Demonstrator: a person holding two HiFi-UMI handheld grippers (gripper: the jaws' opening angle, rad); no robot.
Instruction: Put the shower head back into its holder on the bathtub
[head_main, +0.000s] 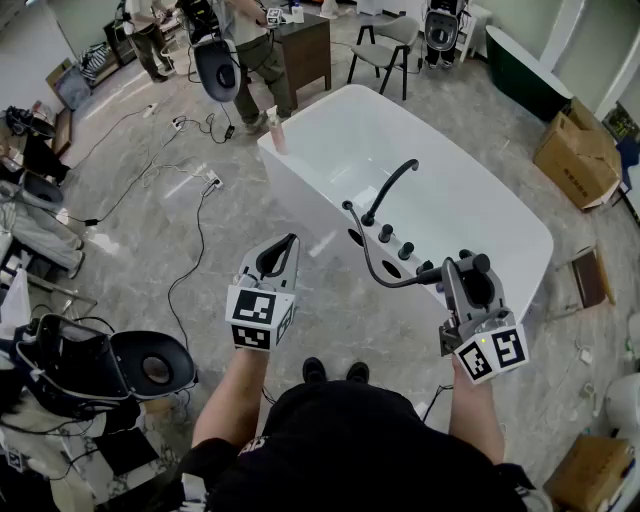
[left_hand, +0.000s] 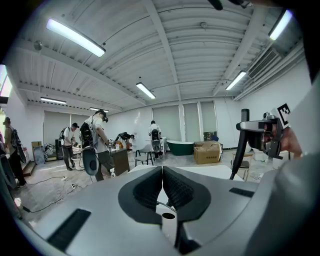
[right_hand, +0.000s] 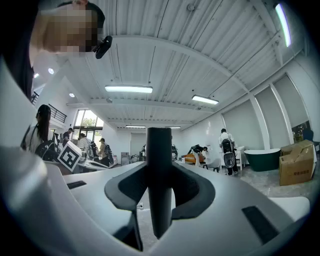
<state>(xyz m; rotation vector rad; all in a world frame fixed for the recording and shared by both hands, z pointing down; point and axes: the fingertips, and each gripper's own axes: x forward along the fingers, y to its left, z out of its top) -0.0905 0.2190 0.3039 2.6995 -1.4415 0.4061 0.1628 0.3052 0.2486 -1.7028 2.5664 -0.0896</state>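
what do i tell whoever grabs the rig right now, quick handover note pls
Left gripper: shut, empty, held short of the bathtub.
Right gripper: shut on the black shower head, which stands upright between the pads at the tub's near end.
The hose runs from the shower head back to the tub's rim by the faucet.
Done: shower head in hand.
Left: seat it in its holder on the rim, then release. There are dark openings near the knobs, and I can't tell which one is the holder.
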